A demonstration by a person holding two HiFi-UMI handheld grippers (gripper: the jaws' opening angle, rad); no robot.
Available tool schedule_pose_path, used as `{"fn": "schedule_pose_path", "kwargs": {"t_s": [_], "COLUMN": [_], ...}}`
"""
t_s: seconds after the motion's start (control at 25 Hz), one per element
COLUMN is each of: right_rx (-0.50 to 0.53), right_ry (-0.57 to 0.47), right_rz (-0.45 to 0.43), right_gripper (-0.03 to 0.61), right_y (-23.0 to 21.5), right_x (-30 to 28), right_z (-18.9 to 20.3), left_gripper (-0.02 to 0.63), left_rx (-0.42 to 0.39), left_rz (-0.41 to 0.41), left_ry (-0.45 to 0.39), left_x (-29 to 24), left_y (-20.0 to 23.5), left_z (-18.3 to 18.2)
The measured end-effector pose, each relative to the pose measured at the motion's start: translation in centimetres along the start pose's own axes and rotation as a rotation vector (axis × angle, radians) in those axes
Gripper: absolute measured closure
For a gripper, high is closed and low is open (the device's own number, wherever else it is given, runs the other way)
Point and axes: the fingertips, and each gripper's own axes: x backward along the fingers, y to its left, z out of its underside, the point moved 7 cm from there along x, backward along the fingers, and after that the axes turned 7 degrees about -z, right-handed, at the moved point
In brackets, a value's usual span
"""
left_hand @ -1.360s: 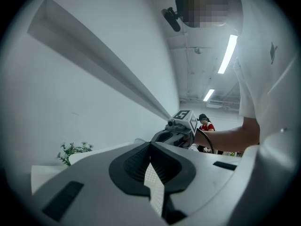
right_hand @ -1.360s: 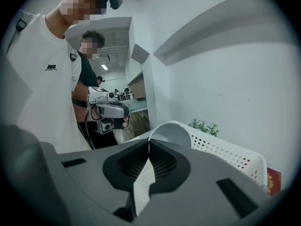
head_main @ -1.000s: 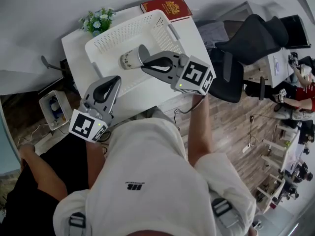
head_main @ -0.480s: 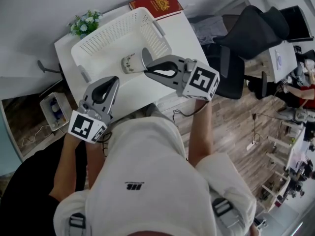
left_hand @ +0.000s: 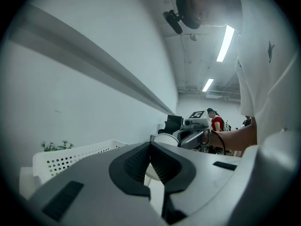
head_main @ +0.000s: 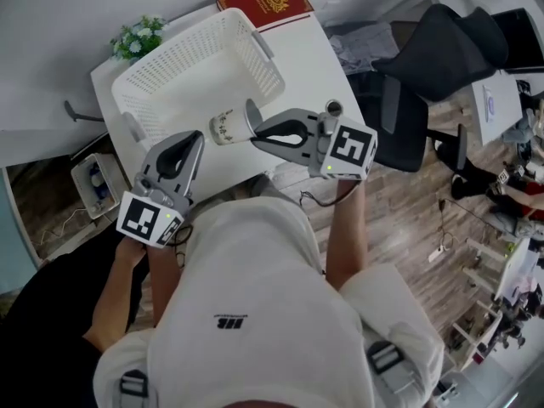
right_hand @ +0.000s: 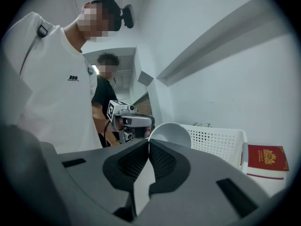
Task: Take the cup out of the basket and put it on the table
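we held the cup by its rim in the clenched right gripper — tipped sideways over the table, just outside the basket, presumably for setting down — while the left gripper hung closed, empty.

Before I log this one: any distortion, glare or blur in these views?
Head view: sharp, evenly lit, edges bowed by the wide lens. Left gripper view: fisheye circle, black corners, ceiling strip light glaring. Right gripper view: same fisheye, white paper cup sharp, mosaic patches over faces.
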Motion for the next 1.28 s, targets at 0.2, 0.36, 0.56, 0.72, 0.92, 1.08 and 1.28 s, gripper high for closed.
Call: {"fn": "schedule_pose_path", "kwargs": {"t_s": [0.2, 0.36, 0.56, 0.72, 0.92, 1.08, 1.28], "right_rx": [-0.069, -0.116, -0.195, -0.259, -0.357, -0.432, -0.513], "right_ry": [-0.027, -0.057, -0.052, -0.054, -0.055, -0.049, -0.040], "right_rz": [-0.052, -0.101, -0.116, -0.122, -0.125, -0.136, -0.135], "right_gripper": [0.558, 0.558, 0.558, 0.558, 0.558, 0.558, 0.558], "right_y": [0.7, 0.8, 0.7, 0.3, -0.5, -1.0, -1.5], "right_x": [0.1, -0.2, -0.4, -0.7, -1.4, -2.0, -2.6], "right_z": [2.7, 5.5, 8.7, 11.1, 14.3, 16.9, 19.2], "left_gripper": [0.604, 0.604, 0.604, 0.604, 0.604, 0.604, 0.604], "left_rx": [-0.003, -0.008, -0.011, -0.012, -0.015, -0.014, -0.015], "left_rz": [-0.021, -0.032, -0.038, -0.037, -0.041, -0.049, -0.061], "left_ry": [0.016, 0.025, 0.039, 0.044, 0.051, 0.054, 0.053], "left_x": [-0.1, -0.1, -0.1, -0.1, 0.1, 0.5, 0.8], "left_y": [-0.7, -1.1, -1.5, -1.8, -1.8, -1.9, -1.8], "left_z": [0.3, 0.4, 0.7, 0.9, 1.0, 1.1, 1.1]}}
